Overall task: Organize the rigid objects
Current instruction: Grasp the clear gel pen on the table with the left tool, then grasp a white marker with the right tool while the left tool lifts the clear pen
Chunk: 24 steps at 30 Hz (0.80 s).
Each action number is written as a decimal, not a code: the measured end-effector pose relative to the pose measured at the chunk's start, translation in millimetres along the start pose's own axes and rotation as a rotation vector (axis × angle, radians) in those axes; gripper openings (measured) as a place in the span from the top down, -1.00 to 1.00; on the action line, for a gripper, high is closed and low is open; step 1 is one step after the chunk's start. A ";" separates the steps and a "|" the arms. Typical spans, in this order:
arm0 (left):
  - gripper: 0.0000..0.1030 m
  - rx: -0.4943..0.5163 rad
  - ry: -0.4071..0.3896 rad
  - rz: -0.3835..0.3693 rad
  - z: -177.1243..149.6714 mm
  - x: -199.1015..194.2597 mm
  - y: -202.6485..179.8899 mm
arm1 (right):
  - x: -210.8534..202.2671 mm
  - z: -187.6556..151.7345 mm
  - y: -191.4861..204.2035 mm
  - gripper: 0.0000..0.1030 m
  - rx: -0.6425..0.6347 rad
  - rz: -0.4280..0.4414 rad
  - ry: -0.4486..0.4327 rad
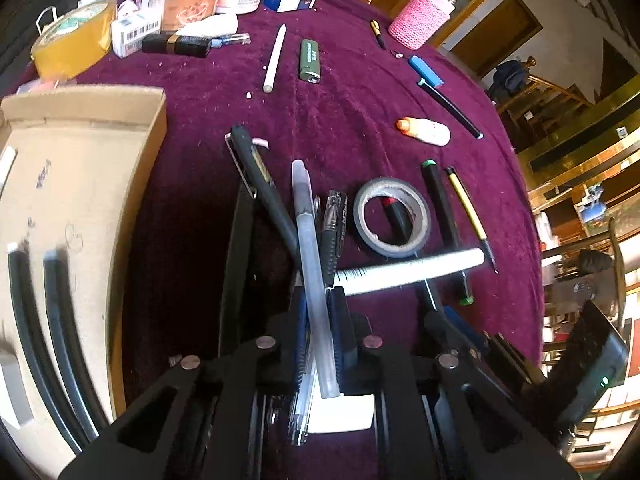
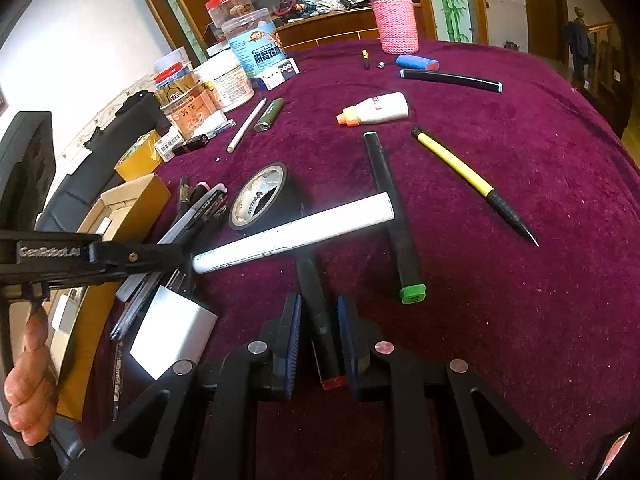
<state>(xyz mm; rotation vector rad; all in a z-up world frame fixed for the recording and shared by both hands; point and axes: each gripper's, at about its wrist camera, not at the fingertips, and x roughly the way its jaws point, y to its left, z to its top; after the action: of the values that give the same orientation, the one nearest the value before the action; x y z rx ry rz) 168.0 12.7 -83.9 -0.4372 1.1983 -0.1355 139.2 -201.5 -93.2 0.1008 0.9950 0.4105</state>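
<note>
Left gripper clamps a bundle of pens above the purple cloth beside the cardboard box, right gripper is closed on a black marker, its far end under the white marker by the tape roll.

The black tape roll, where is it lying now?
In the left wrist view, the black tape roll lies flat right of centre, between the pen bundle and the green-capped marker.

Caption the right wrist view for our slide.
Right gripper clamps a black marker beside a white marker on purple cloth.
</note>
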 end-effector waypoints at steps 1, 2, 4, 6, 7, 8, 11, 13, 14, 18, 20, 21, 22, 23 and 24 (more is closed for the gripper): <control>0.79 -0.008 -0.002 -0.011 -3.0 -2.6 2.2 | 0.4 0.3 1.0 0.63 -0.005 -0.004 0.000; 0.79 -0.013 -0.003 -0.017 -5.2 -4.7 4.0 | 0.6 0.2 2.2 0.63 -0.013 -0.009 -0.002; 0.79 -0.017 -0.002 -0.023 -11.0 -8.5 6.9 | 0.5 -0.3 3.0 0.63 -0.018 -0.014 -0.003; 0.79 -0.021 -0.001 -0.032 -17.7 -13.5 9.4 | 0.3 -0.3 2.9 0.64 -0.018 -0.016 -0.002; 0.79 -0.020 -0.001 -0.038 -21.0 -15.4 10.3 | 0.0 -0.5 2.8 0.64 -0.018 -0.022 0.001; 0.79 -0.022 -0.001 -0.042 -24.6 -17.5 11.7 | -1.1 -1.0 3.5 0.65 -0.019 -0.032 0.006; 0.79 -0.019 0.001 -0.046 -33.1 -19.0 13.4 | -8.2 -8.4 6.5 0.65 -0.017 -0.073 0.024; 0.79 -0.016 0.003 -0.048 -38.7 -19.3 13.1 | -16.5 -18.9 10.6 0.65 -0.011 -0.092 0.039; 0.80 -0.007 0.003 -0.050 -41.9 -19.9 11.9 | -20.8 -25.1 13.4 0.66 -0.013 -0.095 0.048; 0.80 0.011 -0.007 -0.050 -50.3 -21.4 10.0 | -35.7 -47.4 21.1 0.67 -0.021 -0.123 0.070; 0.80 0.016 -0.010 -0.051 -52.5 -21.9 10.0 | -42.6 -56.7 22.5 0.67 -0.022 -0.132 0.079; 0.79 0.016 -0.011 -0.050 -53.4 -22.4 10.2 | -45.1 -60.6 23.2 0.67 -0.026 -0.137 0.082; 0.77 0.014 -0.015 -0.047 -54.1 -23.5 11.0 | -46.0 -63.6 24.5 0.67 -0.031 -0.140 0.088; 0.74 0.014 -0.018 -0.042 -54.2 -24.2 11.8 | -47.2 -65.7 25.9 0.67 -0.042 -0.143 0.086; 0.74 0.015 -0.019 -0.042 -54.2 -24.9 12.9 | -47.9 -67.2 26.7 0.66 -0.055 -0.144 0.081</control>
<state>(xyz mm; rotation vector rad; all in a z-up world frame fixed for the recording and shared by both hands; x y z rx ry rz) 107.3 18.7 -83.2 -0.4503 1.1688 -0.1761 52.9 -202.1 -84.8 -0.0375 1.0626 0.3118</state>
